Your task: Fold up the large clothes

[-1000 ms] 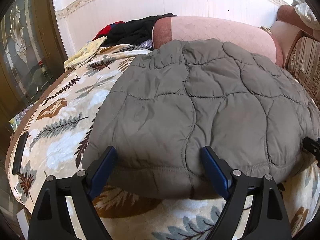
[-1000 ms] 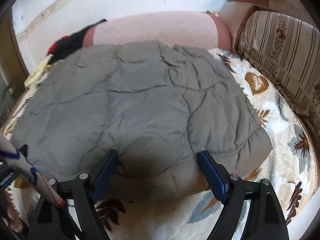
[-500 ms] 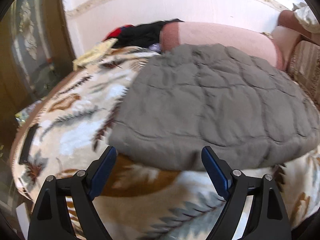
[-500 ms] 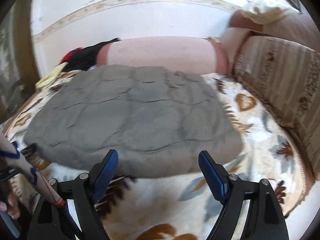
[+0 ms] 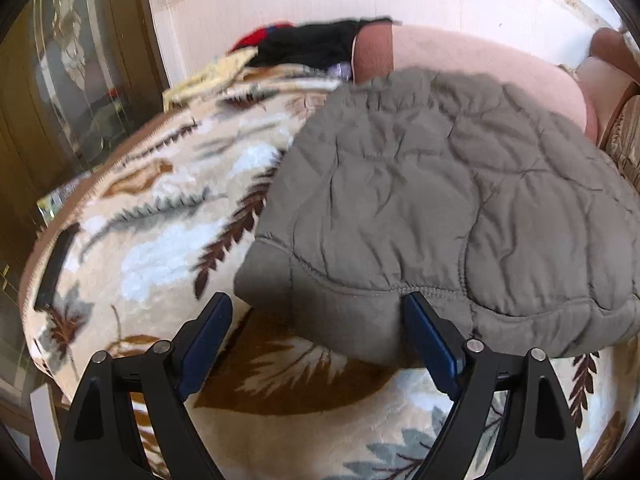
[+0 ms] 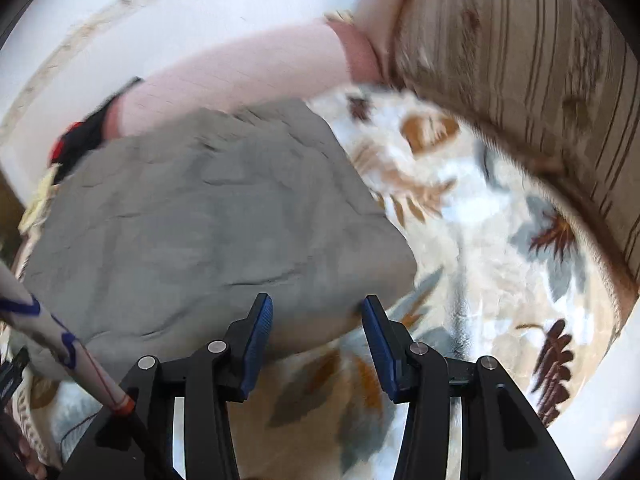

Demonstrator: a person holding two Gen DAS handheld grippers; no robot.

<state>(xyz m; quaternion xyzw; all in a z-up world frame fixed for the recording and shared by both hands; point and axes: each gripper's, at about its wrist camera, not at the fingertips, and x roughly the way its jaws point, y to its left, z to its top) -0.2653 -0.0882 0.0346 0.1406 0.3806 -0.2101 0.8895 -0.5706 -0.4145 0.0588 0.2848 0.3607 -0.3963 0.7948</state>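
A grey quilted jacket (image 5: 440,208) lies folded flat on a leaf-patterned blanket (image 5: 152,240). My left gripper (image 5: 316,336) is open, its jaws either side of the jacket's near left corner, with nothing held. In the right wrist view the jacket (image 6: 208,216) fills the left half. My right gripper (image 6: 316,340) is open, narrower than the left, at the jacket's near right edge and empty. This view is blurred by motion.
A pink bolster (image 5: 472,68) lies behind the jacket against the wall. Black, red and yellow clothes (image 5: 304,44) are piled at the back left. A striped sofa back (image 6: 520,92) runs along the right. A patterned sleeve (image 6: 60,348) crosses the right view's lower left.
Both grippers pulled back from the jacket's hem, then came in again. The left now faces the near left corner. The right has swung right and its jaws have narrowed.
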